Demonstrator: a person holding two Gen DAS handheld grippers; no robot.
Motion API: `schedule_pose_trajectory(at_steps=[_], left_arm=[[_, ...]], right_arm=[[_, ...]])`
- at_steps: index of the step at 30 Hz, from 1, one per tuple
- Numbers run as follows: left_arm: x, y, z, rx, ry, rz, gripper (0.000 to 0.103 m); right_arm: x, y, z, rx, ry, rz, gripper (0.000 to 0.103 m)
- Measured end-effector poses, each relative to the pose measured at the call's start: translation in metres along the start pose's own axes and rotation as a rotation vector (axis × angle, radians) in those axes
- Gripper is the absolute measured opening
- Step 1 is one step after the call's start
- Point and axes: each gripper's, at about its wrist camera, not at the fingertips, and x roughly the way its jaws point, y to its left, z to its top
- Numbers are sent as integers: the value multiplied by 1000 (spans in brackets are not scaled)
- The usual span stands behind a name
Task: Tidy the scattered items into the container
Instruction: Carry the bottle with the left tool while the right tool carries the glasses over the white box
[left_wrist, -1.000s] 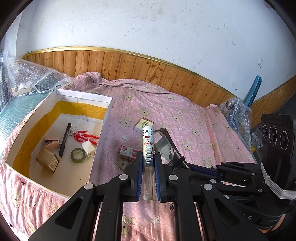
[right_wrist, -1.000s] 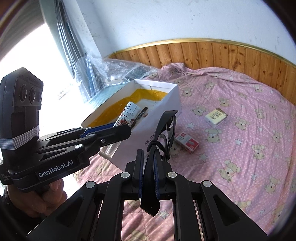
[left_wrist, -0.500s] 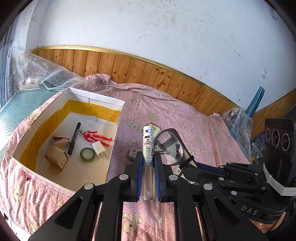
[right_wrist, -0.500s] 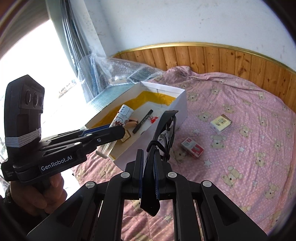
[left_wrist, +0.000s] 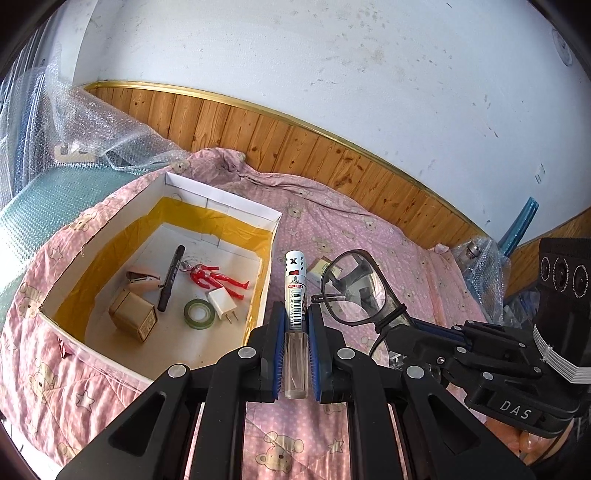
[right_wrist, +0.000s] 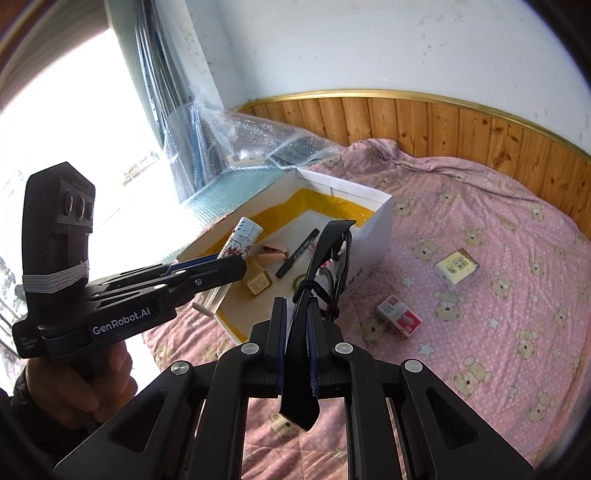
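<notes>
The left gripper (left_wrist: 296, 334) has its fingers pinching a tube (left_wrist: 295, 291), its white cap jutting past the fingertips above the box (left_wrist: 236, 206) rim. The right gripper (right_wrist: 295, 332) clamps folded glasses (right_wrist: 325, 258) by a temple — lenses ahead of its fingers, over the box's near corner. Beyond, two small packs (right_wrist: 456, 267) lie on the bed (right_wrist: 517, 295).

Around me I saw a pink bear-print quilt (right_wrist: 498, 280), crumpled clear bubble wrap (left_wrist: 92, 125) beside it, brown wooden wall panelling (right_wrist: 424, 122) and white plaster wall (left_wrist: 332, 66).
</notes>
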Motion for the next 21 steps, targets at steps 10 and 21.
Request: schedule_pose_trajectory(at_steps=[10, 21], left_arm=[[3, 26, 13, -42, -3, 12, 12], [14, 50, 20, -73, 16, 40, 12]], right_arm=[[20, 4, 19, -9, 7, 26, 10], [42, 11, 43, -27, 5, 63, 11]])
